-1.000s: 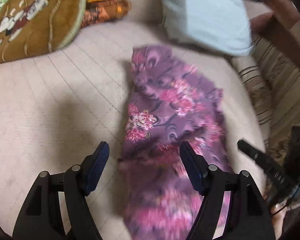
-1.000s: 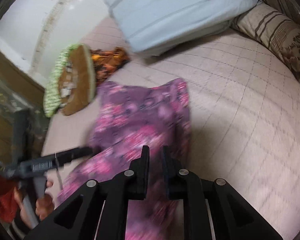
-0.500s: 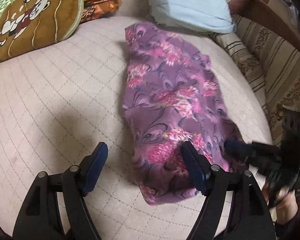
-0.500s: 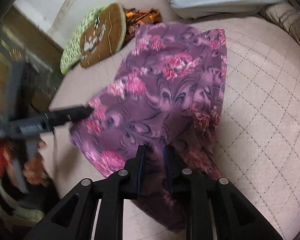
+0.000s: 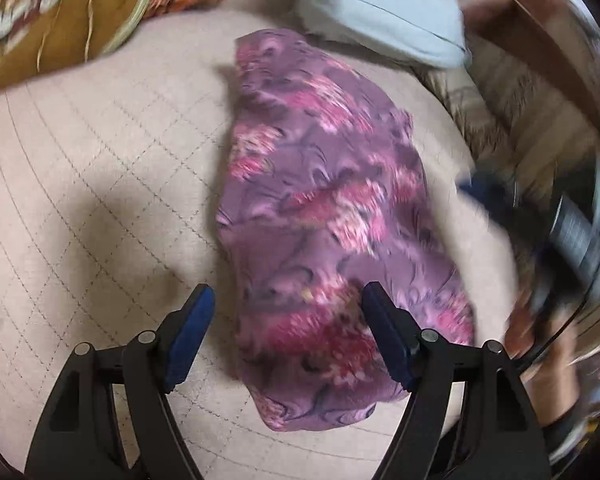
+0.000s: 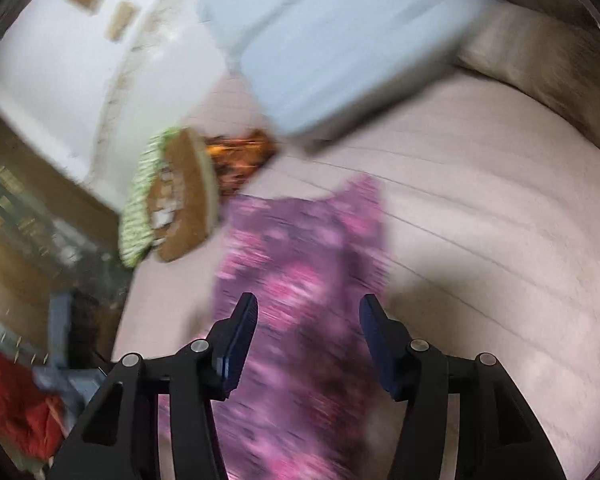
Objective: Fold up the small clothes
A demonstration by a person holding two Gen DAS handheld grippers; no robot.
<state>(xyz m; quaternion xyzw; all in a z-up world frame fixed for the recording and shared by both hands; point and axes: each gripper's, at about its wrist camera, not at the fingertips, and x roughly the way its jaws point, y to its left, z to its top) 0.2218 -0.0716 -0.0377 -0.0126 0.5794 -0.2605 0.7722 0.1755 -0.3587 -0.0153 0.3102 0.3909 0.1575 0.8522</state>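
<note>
Purple floral garment flat, left gripper wide, empty, right gripper just opening, empty.

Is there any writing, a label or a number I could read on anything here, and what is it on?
None can be read.
The brown cushion carries a pale stitched picture, too blurred to tell whether it holds letters.
The dark tool at the right edge of the left view is smeared; no marking on it can be made out.
The purple flowered garment shows only its pattern.
</note>
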